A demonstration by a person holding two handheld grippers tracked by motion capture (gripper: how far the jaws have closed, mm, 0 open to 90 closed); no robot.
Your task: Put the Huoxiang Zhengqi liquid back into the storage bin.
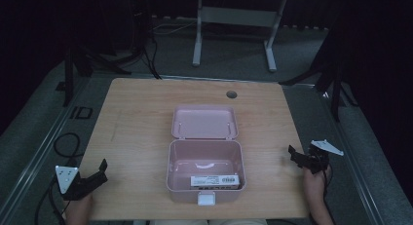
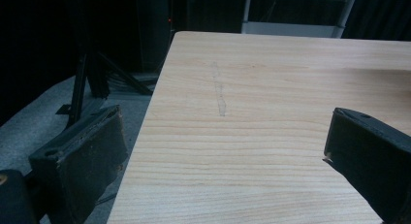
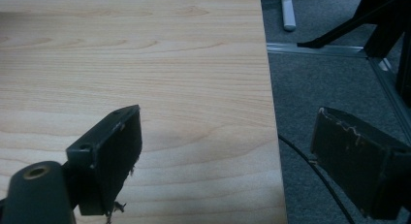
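One pink box [image 1: 204, 171] sitting open at the middle of the tabletop [image 1: 136, 137], near the front edge, its one lid [image 1: 204, 121] lying back flat behind it toward the far side. Inside, along the front wall, one flat dark item with a white label [image 1: 214, 180] lying; too small to identify further. One white latch [image 1: 206, 199] showing on the front face of the box. One round hole [image 1: 231, 94] showing in the tabletop near the far edge.

Two hand-held grippers appearing in the high view, each well apart from the box: left hand-held gripper [image 1: 97, 174] hovering at the front left corner, right hand-held gripper [image 1: 295, 154] hovering at the right edge.

Left gripper view: jaws of the left hand-held gripper [image 2: 220, 151] standing widely spread, holding nothing, framing bare wood grain and a faint pencil-like mark [image 2: 219, 90]; left jaw hanging over the table's edge above grey floor [image 2: 34, 122].

Right gripper view: jaws of the right hand-held gripper [image 3: 225, 156] likewise spread wide, empty, straddling the tabletop's right edge, with one black cable [image 3: 315, 178] trailing over the floor.
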